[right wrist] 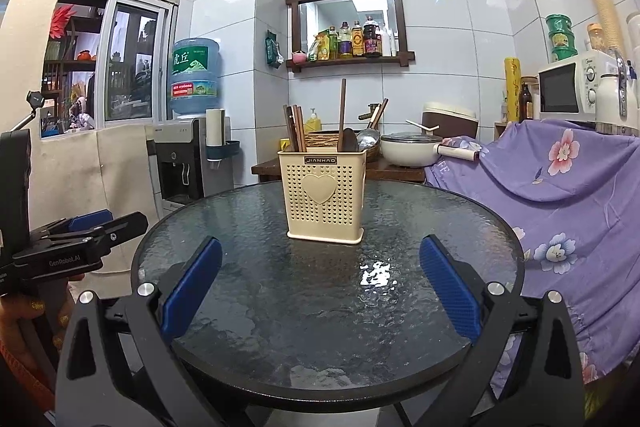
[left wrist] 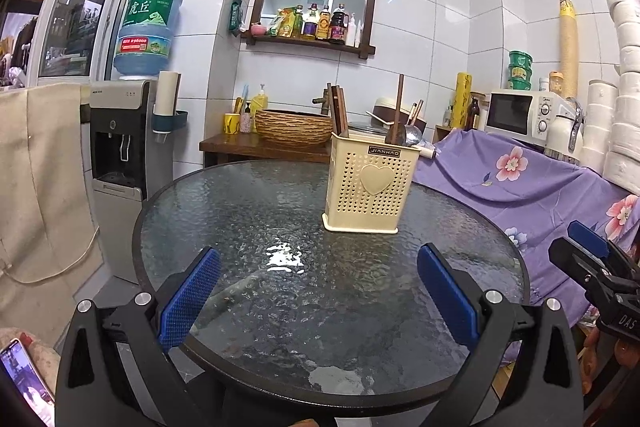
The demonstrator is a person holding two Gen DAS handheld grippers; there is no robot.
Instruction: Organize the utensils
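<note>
A cream perforated utensil holder (left wrist: 370, 183) (right wrist: 325, 197) with a heart on its front stands upright on the round glass table (left wrist: 280, 291) (right wrist: 280, 307). Brown chopsticks (right wrist: 295, 128), a long wooden-handled spoon (right wrist: 342, 115) and a metal ladle (right wrist: 368, 138) stick out of it. My left gripper (left wrist: 319, 255) hangs open over the near half of the table, empty, well short of the holder. My right gripper (right wrist: 320, 247) is open too, empty, a little in front of the holder. Each gripper shows at the edge of the other's view.
A water dispenser (left wrist: 120, 163) stands left of the table. A purple flowered cloth (right wrist: 560, 195) covers furniture on the right, with a microwave (left wrist: 524, 115) behind. A wooden side table (left wrist: 264, 147) with a woven basket and a pot (right wrist: 408, 149) sits behind the holder.
</note>
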